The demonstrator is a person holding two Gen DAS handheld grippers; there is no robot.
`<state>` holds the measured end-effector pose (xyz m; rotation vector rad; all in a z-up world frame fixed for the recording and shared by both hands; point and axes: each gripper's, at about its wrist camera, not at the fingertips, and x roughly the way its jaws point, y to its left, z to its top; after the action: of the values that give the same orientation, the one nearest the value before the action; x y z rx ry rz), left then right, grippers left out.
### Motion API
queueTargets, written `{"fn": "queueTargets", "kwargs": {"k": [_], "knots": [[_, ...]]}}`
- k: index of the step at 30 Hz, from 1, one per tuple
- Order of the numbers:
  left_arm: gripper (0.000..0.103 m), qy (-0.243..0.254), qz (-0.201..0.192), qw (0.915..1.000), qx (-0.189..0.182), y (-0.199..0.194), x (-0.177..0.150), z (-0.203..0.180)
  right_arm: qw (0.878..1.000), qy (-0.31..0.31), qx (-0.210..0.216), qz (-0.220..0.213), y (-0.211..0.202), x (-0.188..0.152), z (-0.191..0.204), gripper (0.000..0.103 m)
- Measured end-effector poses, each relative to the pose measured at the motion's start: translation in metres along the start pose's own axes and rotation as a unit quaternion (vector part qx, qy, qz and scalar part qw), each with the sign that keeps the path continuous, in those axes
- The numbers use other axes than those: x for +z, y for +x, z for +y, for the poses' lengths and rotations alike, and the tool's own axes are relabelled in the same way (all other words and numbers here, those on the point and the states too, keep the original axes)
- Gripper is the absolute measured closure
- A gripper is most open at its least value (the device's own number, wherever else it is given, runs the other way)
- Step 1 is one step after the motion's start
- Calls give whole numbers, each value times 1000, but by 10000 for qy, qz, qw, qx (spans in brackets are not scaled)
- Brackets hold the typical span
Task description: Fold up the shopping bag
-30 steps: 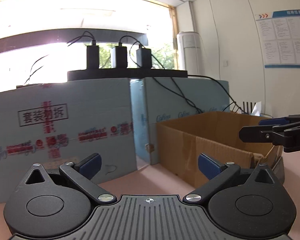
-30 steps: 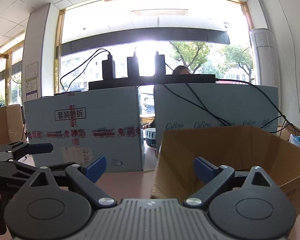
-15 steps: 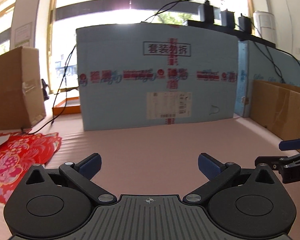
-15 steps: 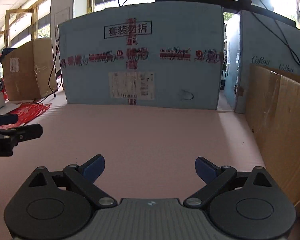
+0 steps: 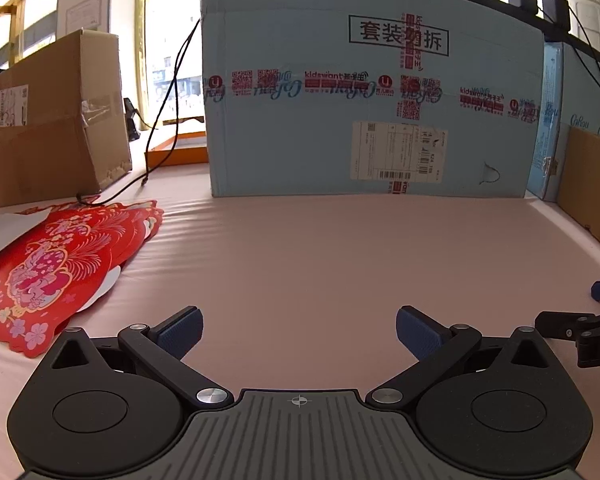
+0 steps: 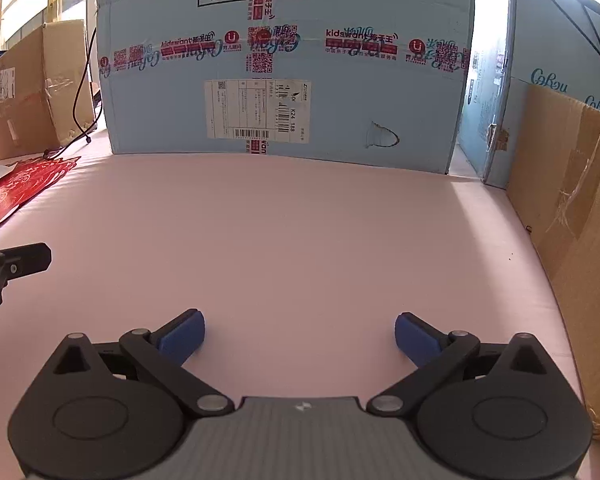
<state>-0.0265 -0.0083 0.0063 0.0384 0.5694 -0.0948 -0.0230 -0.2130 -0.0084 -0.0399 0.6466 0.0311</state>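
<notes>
far left on the pink tabletop (image 5: 340, 248), a flat red bag (image 5: 56, 268) with a floral print is seen, lying partly over something white. it is judged to be the shopping bag, not yet touched by either tool; no fold can be made out, so the whole task appears to be left. behind it a brown box (image 5: 52, 120) with a small white label, too small to read, is placed, and a black cable (image 5: 168, 92) is draped down beside it.

the left gripper (image 5: 298, 330) is held low over bare tabletop, its blue fingers (image 5: 180, 330) spread wide with nothing between them. the bag lies to its left, near but apart.

in the middle a large blue box (image 5: 364, 112) is stood at the back edge. black boxed characters "套装勿拆" are printed near its top, red tape marked "kidswant" with qr codes is run across and down it, and a white shipping label (image 6: 258, 110) with a barcode and "K24 188" is stuck low on its face.

the right gripper (image 6: 300, 336) is also pointed down at empty tabletop; its fingers (image 6: 416, 338) are being opened wider, and nothing is held between them. from its view the bag (image 6: 16, 188) is seen only at the far left edge, well apart.

to the right a second blue box (image 6: 548, 72) bearing a script brand, partly cut off and reading roughly "cobeu", is seen, and an open brown carton (image 6: 580, 220) is set along the right edge.
</notes>
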Motion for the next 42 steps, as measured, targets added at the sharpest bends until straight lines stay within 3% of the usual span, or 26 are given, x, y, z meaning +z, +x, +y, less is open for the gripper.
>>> {"fn": "queueTargets", "kwargs": {"k": [4,42], "knots": [[0,-173,362,9992,57,10,-1,5,10000,0,12,23,1,2,-1,0],[0,-132,416,9990,95,14,0,4,10000,-7,-3,36,0,4,-1,0]]}}
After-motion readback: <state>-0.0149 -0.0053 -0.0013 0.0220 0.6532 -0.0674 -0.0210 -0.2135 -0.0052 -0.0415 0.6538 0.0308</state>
